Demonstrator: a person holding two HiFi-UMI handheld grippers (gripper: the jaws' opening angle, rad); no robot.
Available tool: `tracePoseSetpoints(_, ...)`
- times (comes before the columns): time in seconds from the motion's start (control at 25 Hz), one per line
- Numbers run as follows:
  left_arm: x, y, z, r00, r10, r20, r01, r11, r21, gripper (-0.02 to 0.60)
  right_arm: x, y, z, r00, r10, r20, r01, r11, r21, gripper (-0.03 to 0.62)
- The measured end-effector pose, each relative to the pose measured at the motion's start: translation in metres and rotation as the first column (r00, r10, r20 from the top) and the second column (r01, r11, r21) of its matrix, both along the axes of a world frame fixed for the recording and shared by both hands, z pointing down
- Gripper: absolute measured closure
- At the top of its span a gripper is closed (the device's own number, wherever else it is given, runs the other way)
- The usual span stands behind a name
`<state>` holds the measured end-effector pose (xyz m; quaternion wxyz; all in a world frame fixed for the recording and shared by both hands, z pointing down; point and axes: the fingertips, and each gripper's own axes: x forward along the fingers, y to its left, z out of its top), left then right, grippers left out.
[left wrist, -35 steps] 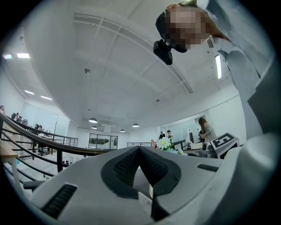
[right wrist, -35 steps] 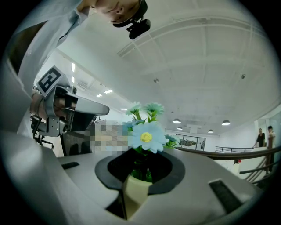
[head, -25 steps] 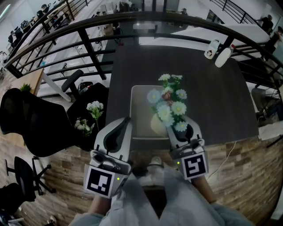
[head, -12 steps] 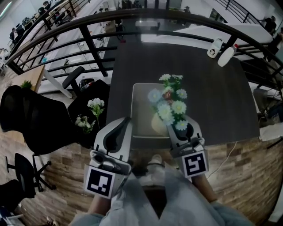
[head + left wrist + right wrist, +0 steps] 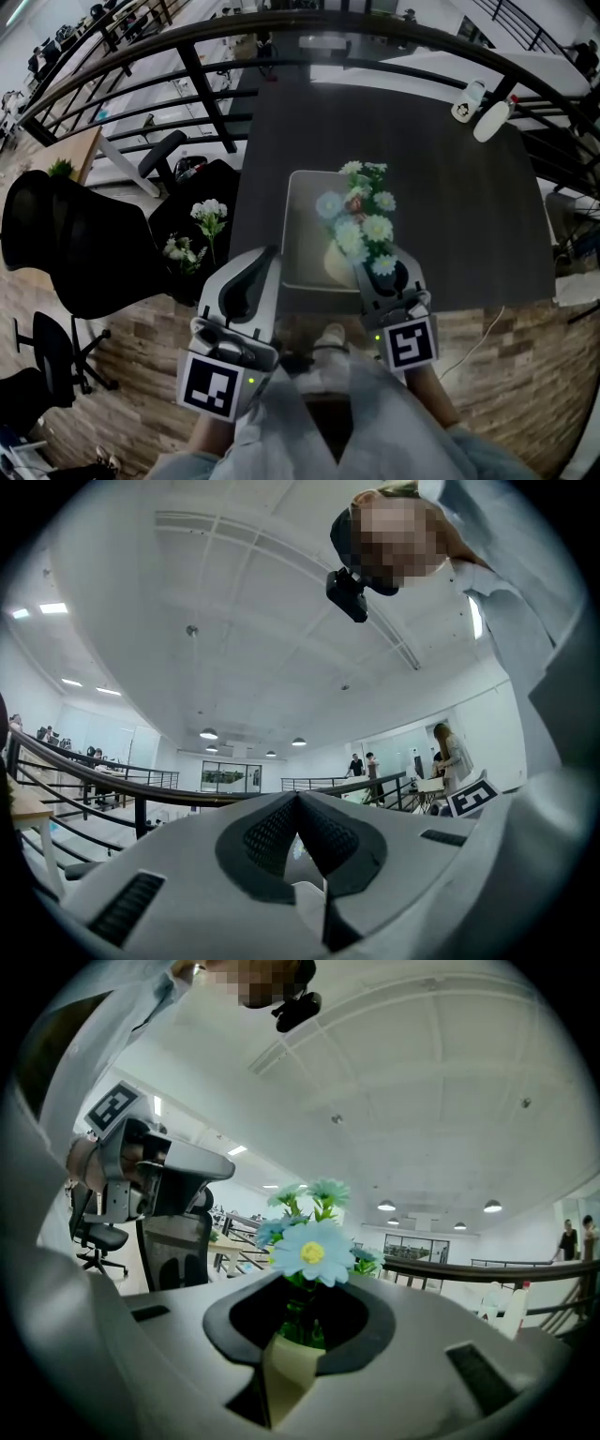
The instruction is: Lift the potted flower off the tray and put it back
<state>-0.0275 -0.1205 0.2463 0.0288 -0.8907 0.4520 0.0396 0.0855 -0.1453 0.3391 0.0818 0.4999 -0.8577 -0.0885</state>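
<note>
Change is hardly seen against the earlier pictures. The potted flower (image 5: 361, 223) is still held by the right gripper (image 5: 295, 1335), whose fingers are closed narrowly on the cream pot (image 5: 335, 265). It is kept at the near right corner of the tray (image 5: 305, 202), which lies just ahead and left of these fingers on the table (image 5: 459, 197). The putting back is therefore judged as not finished; whether the pot touches the tray cannot be told. The fingers of the left gripper (image 5: 298, 801) are pressed together with nothing between them. Pale blue and white blossoms (image 5: 312, 1251) are seen upright above the right fingers.
</note>
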Motion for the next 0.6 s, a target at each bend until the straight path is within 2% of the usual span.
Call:
tracePoseSetpoints(0.4,-0.008,-0.001,0.005,0.999,-0.041,0.017,0.041,0.999,-0.023,0.583,-0.006,-0.011,0.024,1.0,-0.028,0.007,0.028,0.999,-0.021,0.509)
tracePoseSetpoints(0.6,-0.015,-0.002,0.006,0.997,-0.07,0.027,0.071,0.997,-0.03,0.583,-0.007,-0.017,0.042,0.999,-0.034,-0.004,0.034,0.997,-0.064,0.508)
